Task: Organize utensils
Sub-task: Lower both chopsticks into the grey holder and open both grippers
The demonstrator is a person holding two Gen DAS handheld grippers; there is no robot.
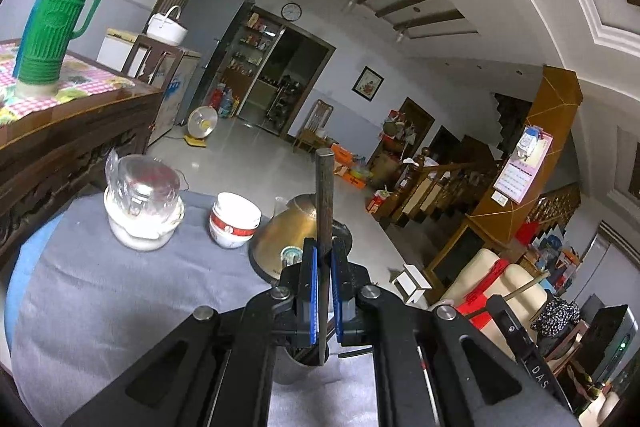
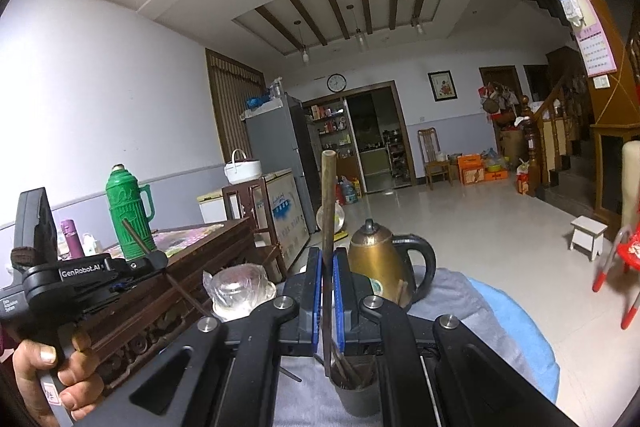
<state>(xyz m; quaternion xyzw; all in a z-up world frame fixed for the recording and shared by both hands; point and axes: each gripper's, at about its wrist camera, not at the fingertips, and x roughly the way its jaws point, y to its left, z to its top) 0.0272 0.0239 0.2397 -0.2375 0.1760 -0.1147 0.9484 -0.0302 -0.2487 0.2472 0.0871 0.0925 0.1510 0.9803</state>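
Observation:
In the left wrist view my left gripper [image 1: 324, 259] is shut on a dark chopstick [image 1: 323, 195] that stands upright between the blue pads. Its lower end hangs just over a metal utensil cup [image 1: 298, 367] on the grey cloth. In the right wrist view my right gripper [image 2: 327, 261] is shut on a brown chopstick [image 2: 328, 195], also upright. Its lower tip sits at the mouth of the grey cup [image 2: 356, 395], which holds several chopsticks. At the left of that view a hand [image 2: 44, 367] holds the left gripper [image 2: 158, 261] with its slanted dark chopstick [image 2: 138, 241].
A brass kettle [image 2: 378, 263] stands just behind the cup. A red-and-white bowl [image 1: 234, 223] and a white bowl with a wrapped glass [image 1: 142, 203] sit further left on the cloth. A carved wooden table [image 1: 60, 147] with a green thermos [image 1: 52, 27] borders the left.

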